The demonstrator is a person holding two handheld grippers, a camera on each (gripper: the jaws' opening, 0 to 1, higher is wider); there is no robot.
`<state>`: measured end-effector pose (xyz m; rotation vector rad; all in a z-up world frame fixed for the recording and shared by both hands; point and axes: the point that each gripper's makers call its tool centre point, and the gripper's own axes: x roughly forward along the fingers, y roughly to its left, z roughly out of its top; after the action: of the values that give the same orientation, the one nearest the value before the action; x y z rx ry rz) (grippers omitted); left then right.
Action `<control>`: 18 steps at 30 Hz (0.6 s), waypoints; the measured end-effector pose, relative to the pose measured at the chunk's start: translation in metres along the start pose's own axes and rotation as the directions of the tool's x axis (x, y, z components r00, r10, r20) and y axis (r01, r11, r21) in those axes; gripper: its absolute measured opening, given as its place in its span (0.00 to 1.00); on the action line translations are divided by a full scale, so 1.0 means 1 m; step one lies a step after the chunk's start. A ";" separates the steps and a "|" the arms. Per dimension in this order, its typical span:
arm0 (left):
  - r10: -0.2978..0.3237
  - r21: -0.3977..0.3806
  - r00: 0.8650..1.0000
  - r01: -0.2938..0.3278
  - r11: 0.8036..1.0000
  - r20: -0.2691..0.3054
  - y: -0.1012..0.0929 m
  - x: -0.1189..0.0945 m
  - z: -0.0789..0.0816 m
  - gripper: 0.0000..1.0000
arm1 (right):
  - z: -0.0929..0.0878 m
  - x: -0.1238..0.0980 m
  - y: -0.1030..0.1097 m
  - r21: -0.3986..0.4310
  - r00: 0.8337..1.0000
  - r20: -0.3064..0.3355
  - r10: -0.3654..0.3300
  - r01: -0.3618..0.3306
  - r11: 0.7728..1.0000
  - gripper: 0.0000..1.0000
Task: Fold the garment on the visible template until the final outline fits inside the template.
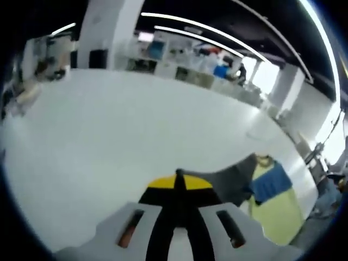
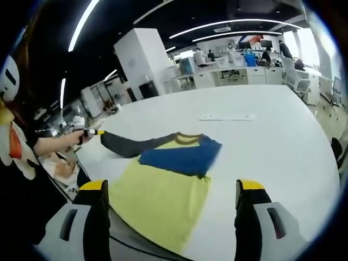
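Note:
A yellow shirt (image 2: 163, 196) lies flat on the white table (image 2: 272, 147), with a blue part (image 2: 182, 155) folded across its upper half. Its dark grey sleeve (image 2: 128, 144) stretches out to the left. My left gripper (image 2: 91, 132), held in a hand, is shut on that sleeve's end. In the left gripper view the yellow-tipped jaws of the left gripper (image 1: 178, 179) are pressed together, the grey sleeve (image 1: 234, 174) trails off to their right, and the shirt (image 1: 274, 209) lies beyond. My right gripper (image 2: 174, 190) hovers open over the shirt's near hem, jaws wide apart. A grey sheet (image 2: 130, 239) shows under that hem.
A thin white strip (image 2: 225, 117) lies on the table behind the shirt. A person's hand and dark sleeve (image 2: 51, 144) reach in from the left. The table's edge curves off at the right (image 2: 331, 157). Desks, people and a white pillar (image 2: 147, 60) stand far behind.

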<state>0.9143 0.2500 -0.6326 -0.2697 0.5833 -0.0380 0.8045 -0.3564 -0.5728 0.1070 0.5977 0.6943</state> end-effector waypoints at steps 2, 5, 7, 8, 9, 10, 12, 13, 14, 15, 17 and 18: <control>-0.003 0.017 1.000 0.002 1.000 0.010 -0.006 -0.001 0.008 0.00 | -0.001 -0.004 0.000 0.001 1.000 0.003 -0.001 0.001 1.000 0.97; 0.002 0.041 1.000 -0.003 0.999 0.026 -0.014 -0.003 0.023 0.00 | -0.001 -0.009 0.000 0.000 1.000 0.014 0.000 0.000 1.000 0.97; 0.011 0.055 0.999 -0.013 0.998 0.033 -0.014 -0.002 0.030 0.00 | -0.002 -0.011 0.000 0.000 1.000 0.017 0.001 -0.001 1.000 0.97; 0.021 0.068 0.999 -0.024 0.997 0.035 -0.014 -0.002 0.034 0.00 | -0.003 -0.012 -0.001 0.000 1.000 0.017 0.001 -0.001 1.000 0.97; 0.025 0.074 0.999 -0.028 0.997 0.037 -0.014 -0.003 0.037 0.00 | -0.004 -0.013 -0.002 -0.002 1.000 0.016 0.001 -0.001 1.000 0.97; 0.025 0.075 0.999 -0.028 0.997 0.039 -0.015 -0.003 0.040 0.00 | -0.005 -0.014 -0.001 -0.003 1.000 0.014 0.001 -0.001 1.000 0.97; 0.027 0.080 0.999 -0.031 0.996 0.045 -0.016 -0.003 0.045 0.00 | -0.006 -0.017 -0.001 -0.003 1.000 0.015 0.002 -0.001 1.000 0.97; 0.027 0.082 0.998 -0.031 0.996 0.048 -0.018 -0.003 0.047 0.00 | -0.007 -0.017 -0.001 -0.003 1.000 0.015 0.002 -0.002 1.000 0.97; 0.027 0.084 0.998 -0.031 0.996 0.050 -0.019 -0.003 0.049 0.00 | -0.007 -0.019 0.000 -0.002 1.000 0.016 0.002 -0.002 1.000 0.97; 0.028 0.088 0.998 -0.032 0.996 0.054 -0.021 -0.004 0.051 0.00 | -0.008 -0.020 -0.001 -0.002 1.000 0.015 0.001 -0.001 1.000 0.97; 0.029 0.090 0.998 -0.034 0.995 0.054 -0.024 -0.004 0.053 0.00 | -0.010 -0.023 -0.002 -0.004 1.000 0.014 -0.002 0.002 1.000 0.97; 0.031 0.092 0.998 -0.036 0.995 0.055 -0.025 -0.004 0.054 0.00 | -0.010 -0.026 -0.004 -0.003 1.000 0.014 -0.004 0.004 1.000 0.97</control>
<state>0.9416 0.2390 -0.5810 -0.1698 0.5314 -0.0258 0.7854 -0.3764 -0.5702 0.1073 0.5829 0.6898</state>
